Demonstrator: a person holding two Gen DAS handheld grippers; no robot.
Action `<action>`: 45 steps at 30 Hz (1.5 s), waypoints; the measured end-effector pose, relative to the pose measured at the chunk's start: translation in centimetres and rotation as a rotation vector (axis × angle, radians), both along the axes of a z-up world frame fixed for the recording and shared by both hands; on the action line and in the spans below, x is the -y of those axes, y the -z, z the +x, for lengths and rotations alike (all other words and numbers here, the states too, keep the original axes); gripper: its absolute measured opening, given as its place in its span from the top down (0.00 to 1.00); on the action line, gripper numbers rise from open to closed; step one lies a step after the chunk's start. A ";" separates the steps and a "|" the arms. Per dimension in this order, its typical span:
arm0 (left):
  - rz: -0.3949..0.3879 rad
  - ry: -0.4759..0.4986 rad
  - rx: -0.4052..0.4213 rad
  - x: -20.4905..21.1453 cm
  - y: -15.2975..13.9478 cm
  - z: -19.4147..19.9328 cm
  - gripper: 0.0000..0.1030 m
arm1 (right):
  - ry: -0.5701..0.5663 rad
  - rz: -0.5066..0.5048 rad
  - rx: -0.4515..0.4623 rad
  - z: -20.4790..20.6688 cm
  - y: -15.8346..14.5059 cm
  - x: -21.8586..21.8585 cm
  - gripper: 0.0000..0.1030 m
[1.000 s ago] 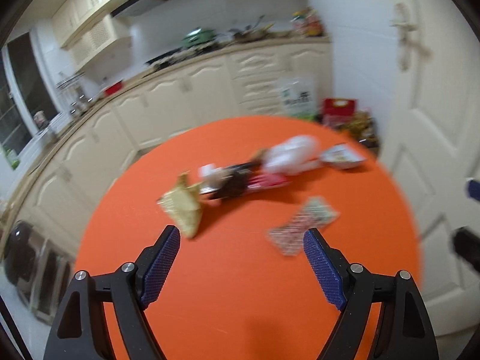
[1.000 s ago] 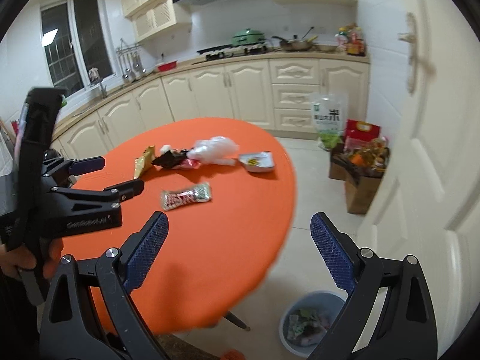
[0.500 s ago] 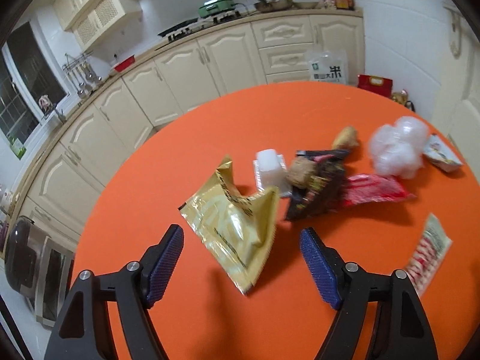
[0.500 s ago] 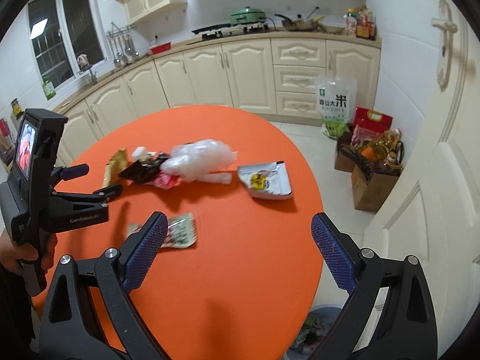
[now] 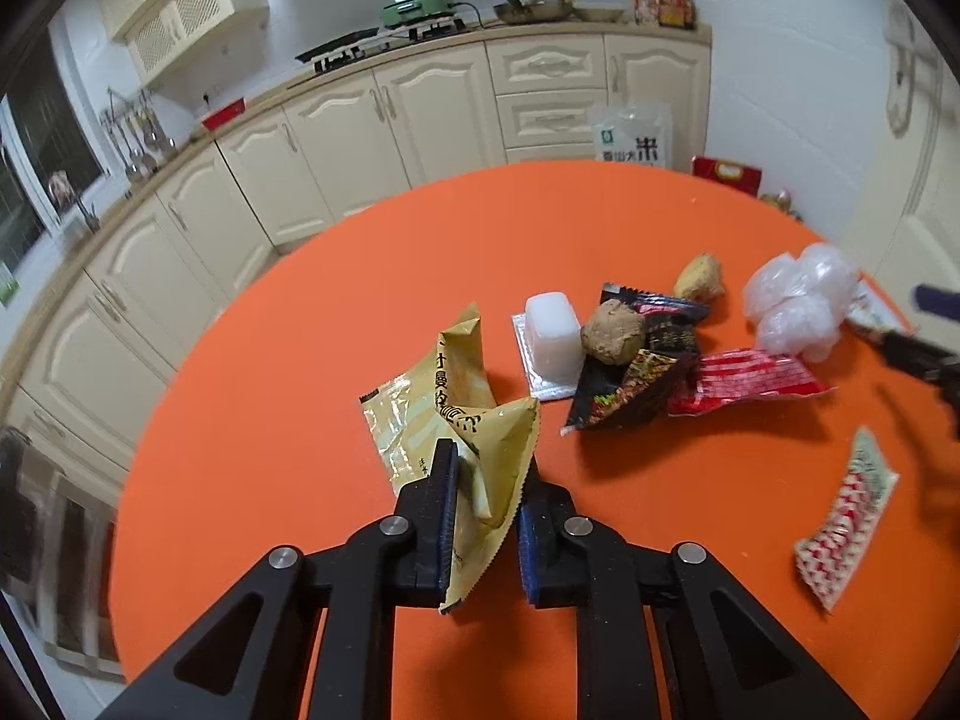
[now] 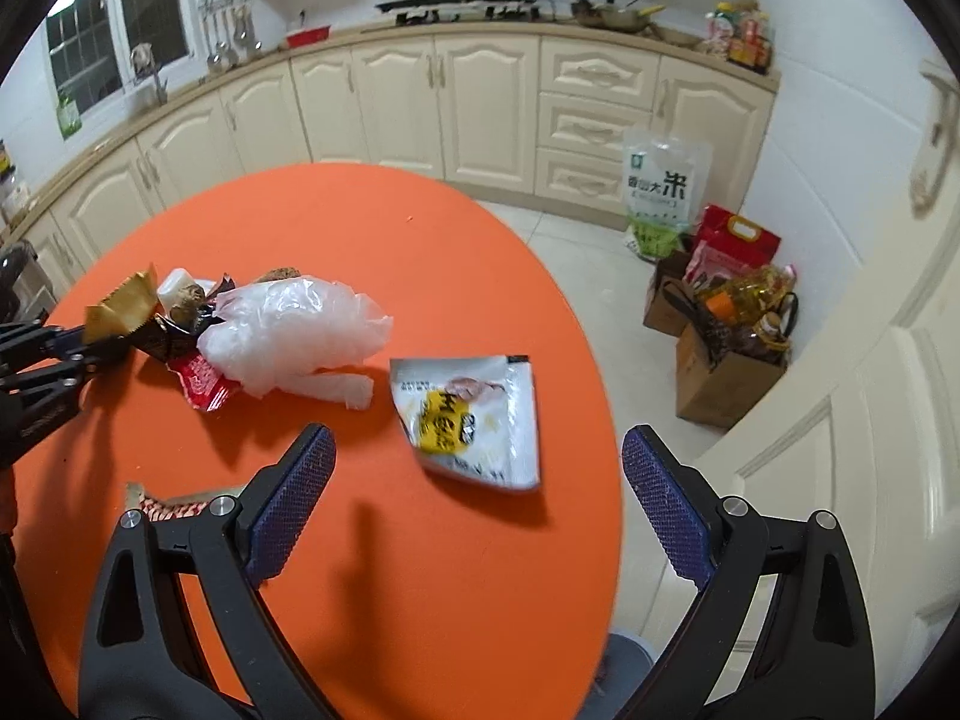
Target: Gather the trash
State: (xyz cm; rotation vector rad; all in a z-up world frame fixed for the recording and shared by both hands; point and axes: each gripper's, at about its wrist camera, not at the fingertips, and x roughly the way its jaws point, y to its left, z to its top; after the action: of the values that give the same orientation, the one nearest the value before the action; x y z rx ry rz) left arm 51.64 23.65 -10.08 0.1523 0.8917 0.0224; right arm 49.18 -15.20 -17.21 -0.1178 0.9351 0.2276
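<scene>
Kitchen setup, with a round orange table [image 5: 288,396] covered in trash and cream cabinets [image 6: 480,102] curving round behind it. Nearest in the left wrist view, the left gripper [image 5: 487,480] has just snapped closed and is now pinching the lower corner of a crumpled gold snack bag [image 5: 456,420], pads pressed onto it from both sides. Just past the bag at about 1 o'clock there's a clear plastic cup [image 5: 552,333] sitting on a silvery sheet, touching a brown lump [image 5: 613,331] that rests on a dark wrapper [image 5: 636,384]. A red wrapper [image 5: 744,381] pokes out to the right of that, and a red-and-white striped packet [image 5: 849,519] lies apart at 3 o'clock. Further back there's a second brownish lump [image 5: 699,279] and a wad of clear plastic bag [image 5: 801,297] at 2 o'clock. Over on the other side, the right gripper [image 6: 474,498] hangs over the table spread wide with nothing between the jaws, and a white pouch with a yellow label [image 6: 468,420] sits right ahead at 12 o'clock near the table edge. Way beyond, a rice bag [image 6: 660,192] leans on the drawers, next to cardboard boxes [image 6: 720,372] full of bottles.
</scene>
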 end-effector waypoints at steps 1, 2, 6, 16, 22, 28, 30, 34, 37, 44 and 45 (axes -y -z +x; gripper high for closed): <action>-0.022 0.001 0.001 -0.3 -0.1 -0.6 0.88 | -0.009 -0.015 -0.009 0.4 0.3 -0.3 0.09; -0.036 0.001 -0.001 -0.8 -0.2 -0.7 0.89 | -0.019 -0.030 -0.024 0.7 0.6 -0.6 0.16; -0.079 -0.005 0.002 -2.4 -0.6 -2.0 0.90 | -0.034 -0.036 -0.039 1.0 0.9 -1.0 0.37; -0.154 0.007 0.017 -4.8 -2.5 -6.6 0.91 | -0.084 0.094 -0.047 -1.5 -1.0 -0.3 0.90; -0.172 0.016 0.038 -4.8 -3.8 -10.6 0.91 | -0.128 0.128 -0.045 -5.4 -1.8 -1.9 0.91; -0.165 0.051 0.062 -3.1 -5.3 -15.3 0.93 | -0.170 0.167 -0.020 -9.7 -3.3 -3.6 0.91; -0.168 0.061 0.071 -2.8 -5.6 -16.7 0.95 | -0.189 0.177 -0.009 -11.3 -4.3 -4.4 0.91; -0.166 0.060 0.068 -2.6 -5.5 -19.2 0.95 | -0.212 0.179 0.015 -13.6 -5.6 -5.7 0.91; -0.164 0.050 0.046 -2.4 -4.9 -21.3 0.95 | -0.226 0.192 0.009 -15.3 -5.6 -6.4 0.91; -0.142 0.005 0.054 -1.5 -4.9 -21.7 0.38 | -0.224 0.215 0.001 -15.9 -4.6 -7.5 0.91; -0.146 -0.002 0.063 -1.3 -5.0 -21.5 0.37 | -0.221 0.215 0.000 -15.8 -4.3 -7.6 0.91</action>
State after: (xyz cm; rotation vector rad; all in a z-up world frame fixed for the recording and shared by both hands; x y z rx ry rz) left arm 30.17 24.98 -5.04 0.0138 0.8274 -0.0357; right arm 33.34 -7.58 -12.88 -0.0226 0.8919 0.5305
